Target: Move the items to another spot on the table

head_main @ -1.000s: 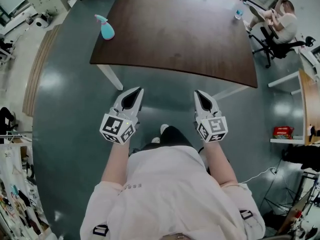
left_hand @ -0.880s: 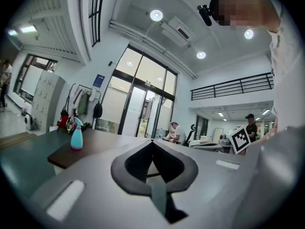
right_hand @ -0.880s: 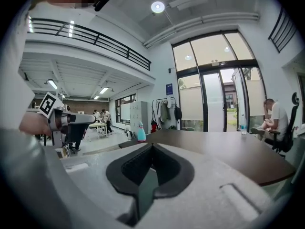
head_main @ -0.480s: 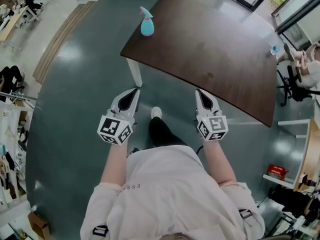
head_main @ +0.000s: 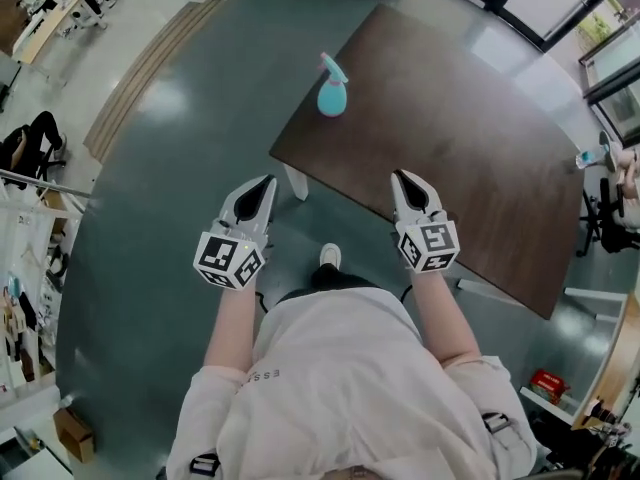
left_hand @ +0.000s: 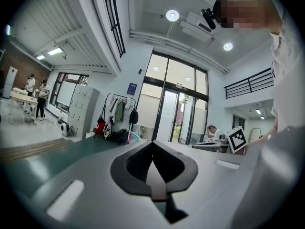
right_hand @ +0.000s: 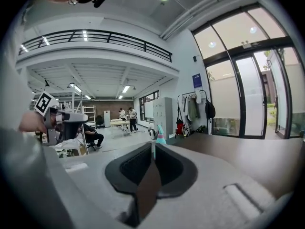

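Observation:
A teal spray bottle (head_main: 331, 88) with a pink trigger stands near the left corner of the dark brown table (head_main: 470, 138). It also shows small and far off just above the jaw tips in the right gripper view, as the spray bottle (right_hand: 160, 134) on the table (right_hand: 248, 151). My right gripper (head_main: 403, 179) is shut and empty, its tips over the table's near edge. My left gripper (head_main: 264, 184) is shut and empty too, over the floor left of the table's corner. The left gripper (left_hand: 152, 144) faces glass doors; the right gripper (right_hand: 153, 145) faces along the tabletop.
A white table leg (head_main: 296, 182) stands between my grippers. A clear water bottle (head_main: 590, 157) sits at the table's far right edge, near a seated person (head_main: 628, 183). Other people work at desks (head_main: 40, 143) far left. Grey-green floor surrounds the table.
The table and spray bottle have swung rightward and nearer in the head view. The right gripper now reaches over the table's edge; before, both hung over the floor. Both jaws stayed shut.

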Motion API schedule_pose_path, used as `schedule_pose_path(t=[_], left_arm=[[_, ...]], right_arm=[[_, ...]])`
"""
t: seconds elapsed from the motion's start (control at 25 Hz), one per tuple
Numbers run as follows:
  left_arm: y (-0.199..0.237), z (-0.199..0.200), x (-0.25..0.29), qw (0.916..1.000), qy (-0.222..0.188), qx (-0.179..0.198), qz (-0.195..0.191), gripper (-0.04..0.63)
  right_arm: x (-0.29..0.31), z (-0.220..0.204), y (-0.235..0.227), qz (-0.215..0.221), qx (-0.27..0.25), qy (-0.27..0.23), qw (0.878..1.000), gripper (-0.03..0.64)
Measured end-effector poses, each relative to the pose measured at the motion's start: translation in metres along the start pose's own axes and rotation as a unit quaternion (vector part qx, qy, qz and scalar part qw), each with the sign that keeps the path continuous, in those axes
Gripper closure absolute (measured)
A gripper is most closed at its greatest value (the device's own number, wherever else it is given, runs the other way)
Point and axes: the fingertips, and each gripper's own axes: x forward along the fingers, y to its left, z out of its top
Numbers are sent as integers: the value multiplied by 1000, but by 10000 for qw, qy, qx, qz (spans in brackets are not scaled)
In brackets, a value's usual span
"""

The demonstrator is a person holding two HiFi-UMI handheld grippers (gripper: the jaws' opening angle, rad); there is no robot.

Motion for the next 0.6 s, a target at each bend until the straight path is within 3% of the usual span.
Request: schedule_pose_path(t=[0.12, 0.36, 0.6], left_arm=[[30, 19, 20, 9999, -51, 68, 80, 580], [86, 31, 53, 9998, -15, -176, 26, 580], [136, 25, 105, 9978, 294, -245, -547, 580]], right_arm=[[46, 13, -9, 58, -7, 6, 10000, 574], [117, 30, -2, 172, -10, 94, 9998, 497], [183, 27, 1, -191, -233, 327, 9990, 373]])
